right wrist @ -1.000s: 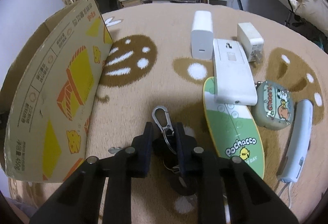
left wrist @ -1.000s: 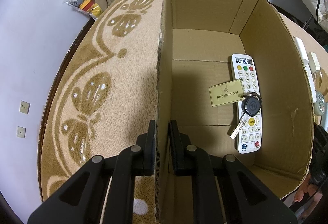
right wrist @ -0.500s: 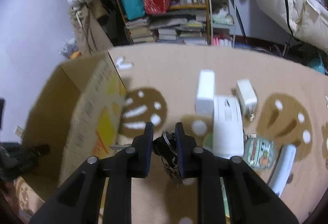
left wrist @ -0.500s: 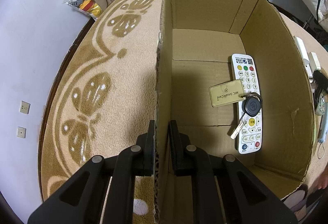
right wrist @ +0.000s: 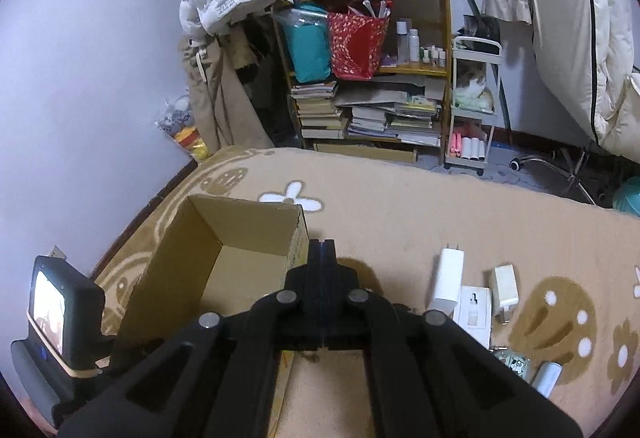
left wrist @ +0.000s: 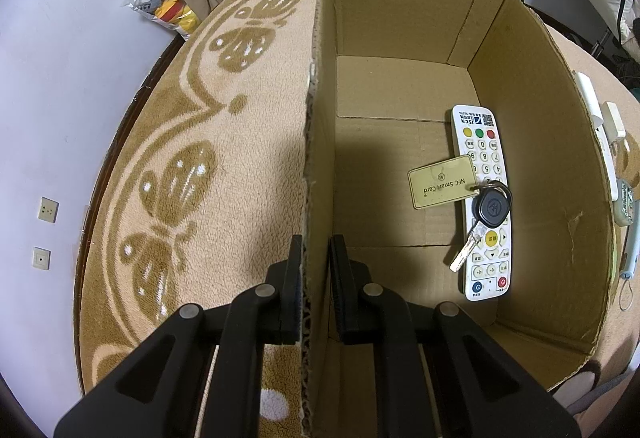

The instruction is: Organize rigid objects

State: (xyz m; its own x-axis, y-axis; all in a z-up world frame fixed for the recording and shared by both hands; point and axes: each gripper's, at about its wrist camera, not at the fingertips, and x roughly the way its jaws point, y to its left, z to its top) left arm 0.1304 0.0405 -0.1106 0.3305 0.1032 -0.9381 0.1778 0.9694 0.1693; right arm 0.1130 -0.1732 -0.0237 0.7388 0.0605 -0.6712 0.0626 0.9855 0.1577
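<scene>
Box work is partly done. The cardboard box (left wrist: pixel 400 89) stands open on the soft tan blanket (left wrist: pixel 248 125). The left gripper (left wrist: pixel 316 250) holds the near part of the box's left wall, with one of its fingers (left wrist: pixel 294 278) on the outside and one on the inside, pinching the cardboard.

Three things lie inside the box, on its floor by the right wall: a white remote (left wrist: pixel 480 141), a tan card (left wrist: pixel 440 181) lying partly on it, and a black key (left wrist: pixel 494 207) joined to the card by a ring.

The right gripper (right wrist: pixel 321 244) is up in the air over the right rim of the box. Its fingers are pressed flat together and I can see nothing between them.

More things wait on the blanket to the right of the box: a tall white charger (right wrist: pixel 448 278), a small white plug (right wrist: pixel 505 288), a flat white block (right wrist: pixel 474 312), a little patterned case (right wrist: pixel 514 360) and a pale stick (right wrist: pixel 548 378).

So I think less than half is packed. Those things on the right have to go in the box one by one.
</scene>
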